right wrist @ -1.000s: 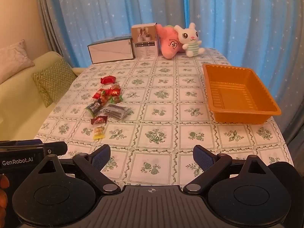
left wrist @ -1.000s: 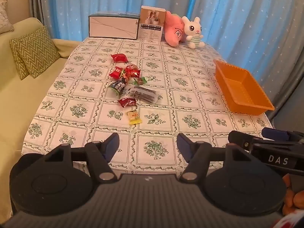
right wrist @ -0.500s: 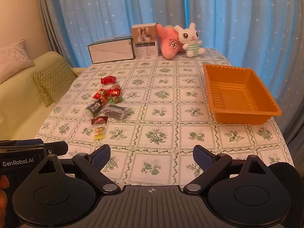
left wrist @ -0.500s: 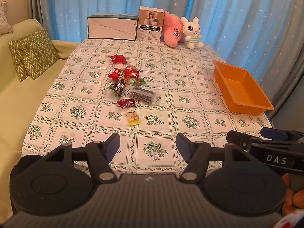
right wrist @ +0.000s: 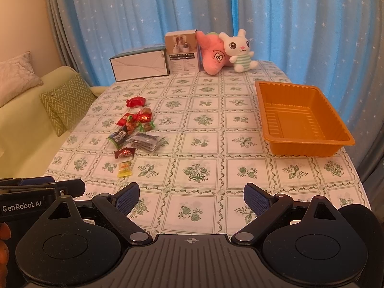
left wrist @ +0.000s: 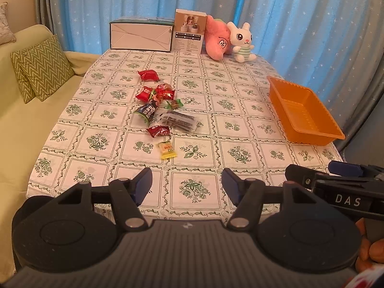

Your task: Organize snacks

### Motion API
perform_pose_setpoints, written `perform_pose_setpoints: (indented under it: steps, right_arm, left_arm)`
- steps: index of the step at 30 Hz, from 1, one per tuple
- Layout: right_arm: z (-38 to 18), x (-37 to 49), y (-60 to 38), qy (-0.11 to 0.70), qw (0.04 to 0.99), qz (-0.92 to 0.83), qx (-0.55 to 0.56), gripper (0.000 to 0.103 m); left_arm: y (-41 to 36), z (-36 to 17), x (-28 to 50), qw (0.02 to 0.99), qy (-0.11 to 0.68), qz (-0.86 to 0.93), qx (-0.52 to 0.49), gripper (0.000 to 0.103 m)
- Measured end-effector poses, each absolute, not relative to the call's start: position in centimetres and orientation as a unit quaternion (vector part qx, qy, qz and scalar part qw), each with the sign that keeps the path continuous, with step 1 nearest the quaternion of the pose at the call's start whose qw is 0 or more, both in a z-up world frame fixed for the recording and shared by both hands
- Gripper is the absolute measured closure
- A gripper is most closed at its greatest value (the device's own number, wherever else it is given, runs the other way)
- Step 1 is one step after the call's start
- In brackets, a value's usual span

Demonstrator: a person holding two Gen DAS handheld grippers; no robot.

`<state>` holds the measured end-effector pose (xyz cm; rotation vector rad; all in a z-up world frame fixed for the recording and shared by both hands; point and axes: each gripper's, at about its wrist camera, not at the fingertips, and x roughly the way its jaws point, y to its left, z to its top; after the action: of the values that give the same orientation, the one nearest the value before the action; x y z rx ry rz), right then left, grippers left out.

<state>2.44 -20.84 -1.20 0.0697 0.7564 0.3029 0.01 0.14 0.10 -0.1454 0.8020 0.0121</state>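
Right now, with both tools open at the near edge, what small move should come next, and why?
Probably ease the left tool forward toward the yellow candy. It is the nearest snack, lies apart from the pile, and the orange tray holds nothing yet.

Blue curtains (right wrist: 300,19) dotted with small white stars hang across the far side of the room. On the left stands a pale green sofa (left wrist: 14,110) carrying a green zigzag cushion (left wrist: 42,68), with a beige wall (right wrist: 21,16) behind it. The light is warm and dim.
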Motion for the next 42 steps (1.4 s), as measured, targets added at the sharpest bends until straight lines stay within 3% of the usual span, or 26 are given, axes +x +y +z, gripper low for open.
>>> perform_pose_setpoints:
  steps: [42]
  right_arm:
    - [-1.28,2.48,-20.97,0.369,0.917,0.148,0.035,0.009]
  left_arm:
    - [-0.01,0.5,-0.15,0.919,0.388,0.004,-0.071,0.042]
